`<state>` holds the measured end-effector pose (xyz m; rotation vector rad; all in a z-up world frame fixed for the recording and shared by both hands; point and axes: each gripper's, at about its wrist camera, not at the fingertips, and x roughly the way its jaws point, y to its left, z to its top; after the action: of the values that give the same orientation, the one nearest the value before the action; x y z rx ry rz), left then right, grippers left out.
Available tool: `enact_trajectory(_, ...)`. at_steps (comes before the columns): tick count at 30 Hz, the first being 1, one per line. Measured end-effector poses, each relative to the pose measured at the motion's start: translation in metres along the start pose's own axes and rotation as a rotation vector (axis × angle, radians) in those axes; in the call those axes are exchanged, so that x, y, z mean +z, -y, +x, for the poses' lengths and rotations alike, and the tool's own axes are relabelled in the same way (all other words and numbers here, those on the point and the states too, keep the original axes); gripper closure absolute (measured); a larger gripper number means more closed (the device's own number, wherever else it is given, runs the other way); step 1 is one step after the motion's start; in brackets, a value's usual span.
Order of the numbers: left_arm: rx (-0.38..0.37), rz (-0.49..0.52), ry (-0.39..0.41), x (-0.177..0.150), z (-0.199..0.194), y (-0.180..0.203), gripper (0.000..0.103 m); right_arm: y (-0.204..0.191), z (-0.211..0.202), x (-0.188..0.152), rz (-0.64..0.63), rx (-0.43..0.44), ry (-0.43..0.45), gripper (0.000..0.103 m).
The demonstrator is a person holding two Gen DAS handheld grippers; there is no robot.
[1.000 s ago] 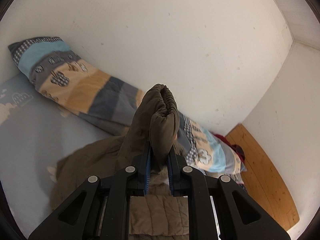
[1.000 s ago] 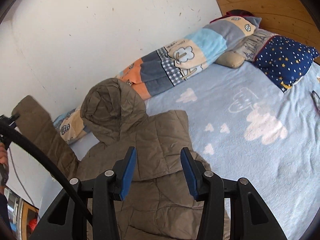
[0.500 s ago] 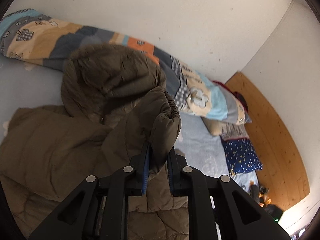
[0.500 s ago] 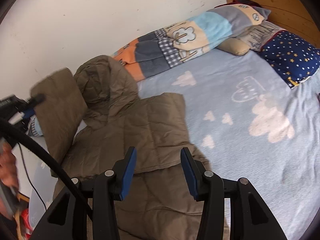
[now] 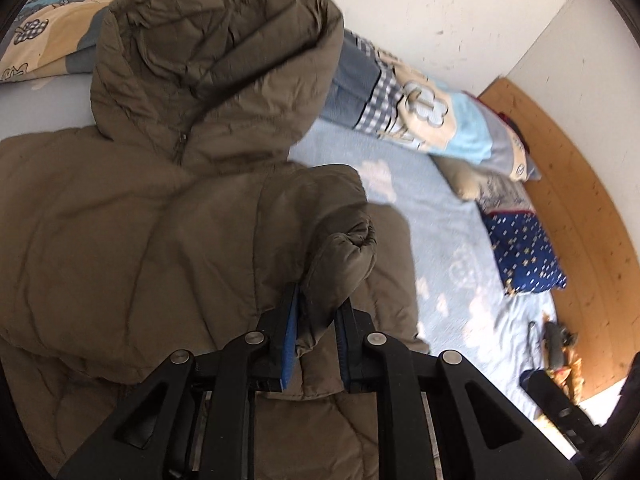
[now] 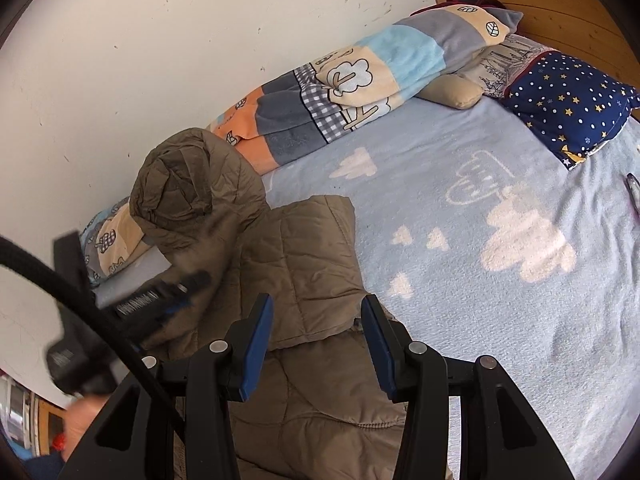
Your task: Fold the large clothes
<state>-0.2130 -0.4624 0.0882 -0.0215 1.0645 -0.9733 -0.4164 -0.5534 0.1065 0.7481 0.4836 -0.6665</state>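
The coat (image 5: 120, 220) lies flat on the bed (image 6: 460, 280), right under my two tools. Its hood (image 5: 216, 52) points away from me, toward the wall (image 6: 160, 40). One sleeve (image 6: 316, 256) is folded over the coat's front. My left tool (image 5: 316, 328) is pinched tight on the other sleeve's cuff (image 5: 340, 264) and holds it up above the coat's chest. My right tool (image 6: 316, 340) has its jaws wide apart with nothing between them, and it hangs just above the folded sleeve. Past the hood, a rolled blanket (image 6: 360, 84) lies along the wall. Far off to my right sits a blue star pillow (image 6: 568, 104), with a wooden headboard (image 5: 580, 200) behind it.
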Motion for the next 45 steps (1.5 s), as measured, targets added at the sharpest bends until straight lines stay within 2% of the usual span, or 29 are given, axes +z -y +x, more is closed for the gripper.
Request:
enact_trajectory(3, 0.001, -0.028, -0.034, -0.008, 0.009, -0.003, 0.078, 0.000, 0.000, 0.000, 0.006, 0.003, 0.001, 0.053)
enact_trajectory(7, -0.051, -0.052, -0.074, -0.014, 0.004, 0.000, 0.043, -0.001, 0.000, 0.000, 0.005, 0.008, -0.004, 0.053)
enact_trajectory(10, -0.103, -0.027, -0.055, -0.013, -0.022, 0.006, 0.043, 0.001, 0.001, 0.001, 0.024, 0.023, -0.005, 0.053)
enact_trajectory(13, -0.099, 0.010, 0.014, -0.006, -0.057, -0.003, 0.040, 0.007, 0.004, 0.002, 0.075, 0.082, -0.016, 0.053)
enact_trajectory(16, 0.013, 0.011, 0.085, 0.010, -0.087, -0.041, 0.036, 0.009, 0.012, -0.002, 0.120, 0.140, -0.051, 0.053)
enact_trajectory(21, 0.293, -0.050, 0.106, 0.038, -0.112, -0.138, 0.036, -0.002, 0.018, -0.009, 0.089, 0.127, -0.068, 0.053)
enact_trajectory(23, 0.375, -0.098, 0.106, 0.040, -0.115, -0.171, 0.036, -0.004, 0.019, -0.010, 0.078, 0.122, -0.066, 0.053)
enact_trajectory(26, 0.399, -0.151, 0.027, 0.034, -0.101, -0.207, 0.036, -0.007, 0.023, -0.012, 0.066, 0.112, -0.074, 0.053)
enact_trajectory(27, 0.408, -0.134, -0.024, 0.029, -0.088, -0.212, 0.036, -0.008, 0.026, -0.013, 0.062, 0.111, -0.080, 0.053)
enact_trajectory(30, 0.477, -0.040, -0.041, 0.021, -0.069, -0.202, 0.035, -0.012, 0.031, -0.015, 0.044, 0.106, -0.094, 0.053)
enact_trajectory(32, 0.487, -0.036, -0.037, 0.023, -0.070, -0.196, 0.035, -0.016, 0.034, -0.017, 0.027, 0.113, -0.100, 0.053)
enact_trajectory(35, 0.436, -0.027, -0.006, 0.025, -0.081, -0.187, 0.035, -0.033, 0.037, -0.015, -0.044, 0.111, -0.070, 0.053)
enact_trajectory(39, 0.444, 0.046, 0.041, 0.028, -0.094, -0.183, 0.035, -0.064, 0.056, -0.008, -0.109, 0.194, -0.079, 0.053)
enact_trajectory(41, 0.454, 0.044, 0.023, 0.029, -0.089, -0.189, 0.035, -0.086, 0.074, -0.008, -0.157, 0.225, -0.105, 0.059)
enact_trajectory(42, 0.454, 0.040, 0.015, 0.028, -0.087, -0.193, 0.035, -0.096, 0.084, -0.008, -0.181, 0.228, -0.118, 0.067)
enact_trajectory(43, 0.450, 0.037, 0.008, 0.027, -0.085, -0.197, 0.034, -0.103, 0.095, -0.007, -0.190, 0.224, -0.136, 0.071)
enact_trajectory(45, 0.438, 0.030, 0.000, 0.023, -0.080, -0.204, 0.033, -0.110, 0.115, -0.004, -0.198, 0.203, -0.170, 0.072)
